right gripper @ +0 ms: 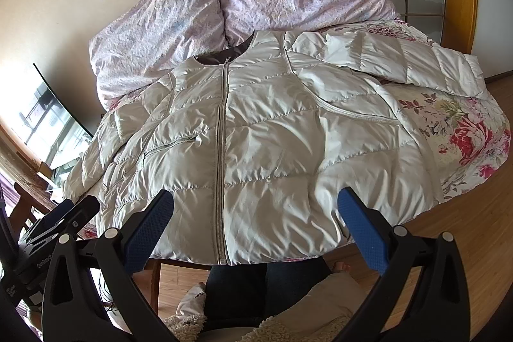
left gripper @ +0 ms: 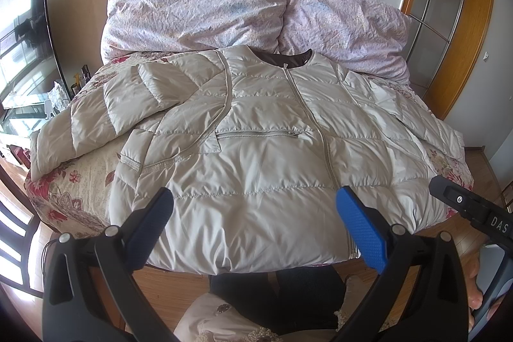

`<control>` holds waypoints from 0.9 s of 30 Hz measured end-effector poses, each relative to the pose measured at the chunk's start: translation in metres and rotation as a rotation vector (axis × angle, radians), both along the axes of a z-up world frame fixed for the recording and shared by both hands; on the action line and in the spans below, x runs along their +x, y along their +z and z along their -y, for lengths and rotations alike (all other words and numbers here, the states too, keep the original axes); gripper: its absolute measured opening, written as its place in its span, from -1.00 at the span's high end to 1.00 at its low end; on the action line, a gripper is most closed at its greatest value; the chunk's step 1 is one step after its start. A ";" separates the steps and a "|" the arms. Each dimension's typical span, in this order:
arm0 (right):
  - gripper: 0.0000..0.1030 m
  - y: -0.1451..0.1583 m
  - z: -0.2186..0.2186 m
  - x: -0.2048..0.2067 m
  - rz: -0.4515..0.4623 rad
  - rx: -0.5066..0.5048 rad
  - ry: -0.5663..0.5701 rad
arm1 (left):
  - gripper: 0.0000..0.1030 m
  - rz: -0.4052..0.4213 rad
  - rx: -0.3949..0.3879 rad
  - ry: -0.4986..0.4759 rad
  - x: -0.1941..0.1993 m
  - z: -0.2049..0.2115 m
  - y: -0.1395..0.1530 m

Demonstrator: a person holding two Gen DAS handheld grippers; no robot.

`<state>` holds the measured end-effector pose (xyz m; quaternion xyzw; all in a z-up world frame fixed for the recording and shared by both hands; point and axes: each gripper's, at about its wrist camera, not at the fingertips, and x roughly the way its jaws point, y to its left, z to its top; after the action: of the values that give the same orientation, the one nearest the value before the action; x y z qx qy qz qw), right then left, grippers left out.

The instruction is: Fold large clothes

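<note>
1. Left gripper (left gripper: 253,223) gapes wide, empty, above the hem of a pale beige quilted puffer jacket (left gripper: 256,156) lying zipped, face-up, ahead on a floral-sheeted bed (left gripper: 73,201).
2. Right gripper (right gripper: 255,225) likewise spread, empty, over the hem.

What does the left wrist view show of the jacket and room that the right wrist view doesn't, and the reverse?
Left wrist only: the jacket's left sleeve doubled over its front, and the right tool's black body at the frame's right edge.

Right wrist only: the other sleeve spread out sideways across the floral bedspread.

Both: the cream puffer jacket lying zipped, front up, lilac pillows behind it, and each view's own tool open above the hem: left tool, right.
</note>
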<state>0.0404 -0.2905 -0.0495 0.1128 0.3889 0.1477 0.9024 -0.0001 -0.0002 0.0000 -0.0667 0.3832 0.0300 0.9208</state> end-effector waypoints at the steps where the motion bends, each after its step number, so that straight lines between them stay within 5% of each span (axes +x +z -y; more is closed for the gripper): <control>1: -0.97 0.001 -0.001 0.000 -0.001 0.001 0.000 | -0.96 -0.001 0.000 0.000 0.000 0.000 0.000; 27: -0.97 0.001 0.000 0.004 -0.001 -0.003 -0.003 | -0.96 -0.003 0.000 0.001 0.000 0.000 0.000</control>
<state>0.0448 -0.2903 -0.0482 0.1119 0.3892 0.1456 0.9027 0.0000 -0.0001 0.0000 -0.0668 0.3846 0.0306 0.9201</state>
